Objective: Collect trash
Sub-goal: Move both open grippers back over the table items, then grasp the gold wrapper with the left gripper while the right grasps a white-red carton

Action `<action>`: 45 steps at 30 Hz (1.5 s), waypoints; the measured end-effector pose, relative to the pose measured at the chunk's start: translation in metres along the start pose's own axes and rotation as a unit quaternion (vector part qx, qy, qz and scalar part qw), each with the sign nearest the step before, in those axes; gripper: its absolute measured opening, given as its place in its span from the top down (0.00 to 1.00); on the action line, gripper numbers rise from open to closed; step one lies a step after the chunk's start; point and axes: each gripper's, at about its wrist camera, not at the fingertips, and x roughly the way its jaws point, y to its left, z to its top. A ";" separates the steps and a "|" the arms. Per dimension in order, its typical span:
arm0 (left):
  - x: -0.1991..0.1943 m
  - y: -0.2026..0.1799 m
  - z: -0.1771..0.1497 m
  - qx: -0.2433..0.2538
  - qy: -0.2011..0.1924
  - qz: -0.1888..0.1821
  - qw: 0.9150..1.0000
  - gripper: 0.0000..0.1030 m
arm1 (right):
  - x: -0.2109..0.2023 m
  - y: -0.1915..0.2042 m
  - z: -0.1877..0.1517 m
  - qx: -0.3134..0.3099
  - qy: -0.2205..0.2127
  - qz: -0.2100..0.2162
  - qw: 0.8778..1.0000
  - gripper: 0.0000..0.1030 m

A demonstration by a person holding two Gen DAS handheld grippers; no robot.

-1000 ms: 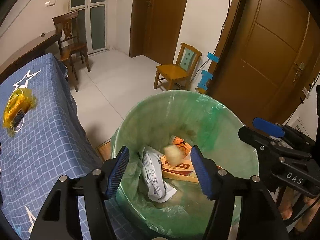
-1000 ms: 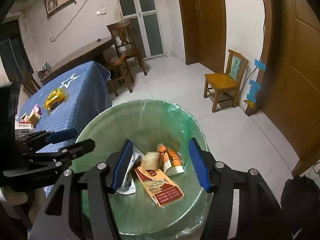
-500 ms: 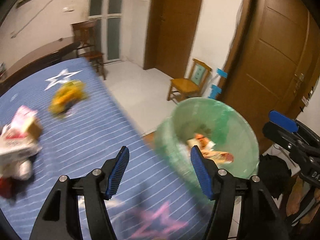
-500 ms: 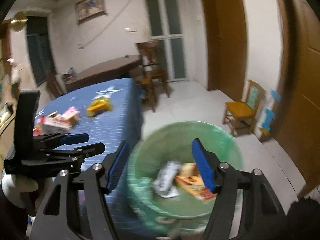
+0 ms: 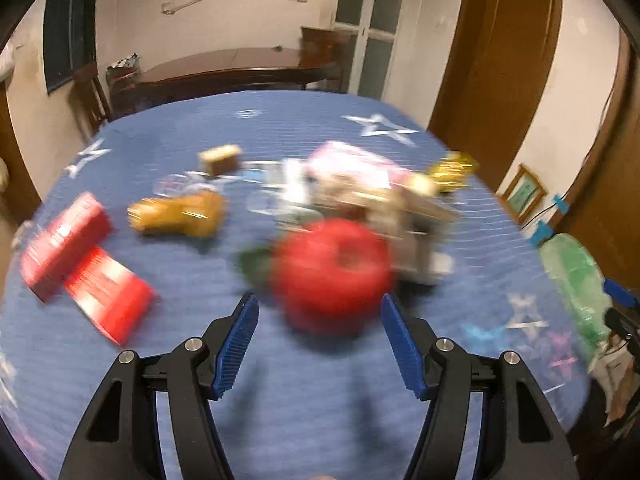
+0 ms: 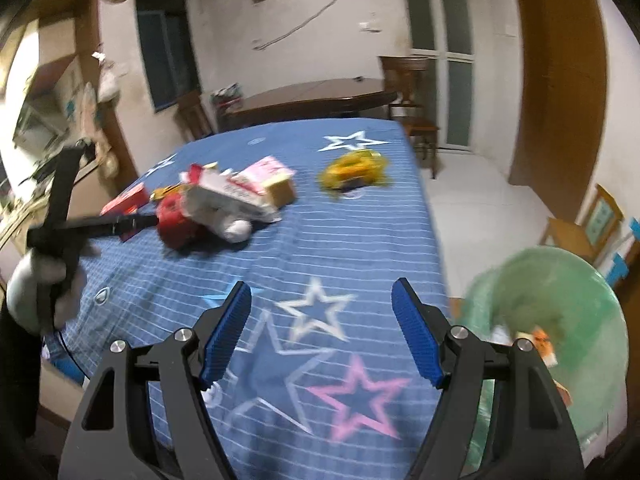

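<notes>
Over the blue table (image 5: 320,420), the left hand-held gripper (image 5: 318,346) hovers with jaws apart and empty, a blurred red apple (image 5: 332,276) just ahead between its fingertips. Farther right, the right hand-held gripper (image 6: 320,334) is opening, nothing between its fingers, well short of the trash pile (image 6: 228,196); the green-lined bin (image 6: 560,300) stands off its right side.

A blue star-printed cloth (image 6: 352,248) covers the bench. On it lie a red apple (image 5: 332,274), red cartons (image 5: 64,240), yellow wrappers (image 6: 354,168) and a pink box (image 6: 266,172).
</notes>
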 end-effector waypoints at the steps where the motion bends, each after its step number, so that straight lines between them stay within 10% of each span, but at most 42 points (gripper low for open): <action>1: 0.001 0.022 0.011 0.020 0.008 0.013 1.000 0.37 | 0.005 0.008 0.001 -0.005 0.003 0.003 1.000 0.29; 10: 0.054 0.119 0.078 0.259 0.132 -0.002 0.957 0.37 | 0.053 0.045 0.010 -0.061 0.049 0.023 0.997 0.26; 21: 0.113 0.125 0.085 0.376 0.173 -0.013 0.910 0.37 | 0.124 0.061 0.040 -0.084 0.120 0.113 0.983 0.26; 37: 0.107 0.105 0.075 0.340 0.141 -0.040 0.929 0.55 | 0.157 0.102 0.080 -0.162 0.043 0.089 0.982 0.39; 45: 0.100 0.078 0.074 0.295 0.102 -0.015 0.950 0.71 | 0.159 0.102 0.080 -0.143 0.013 0.065 0.988 0.70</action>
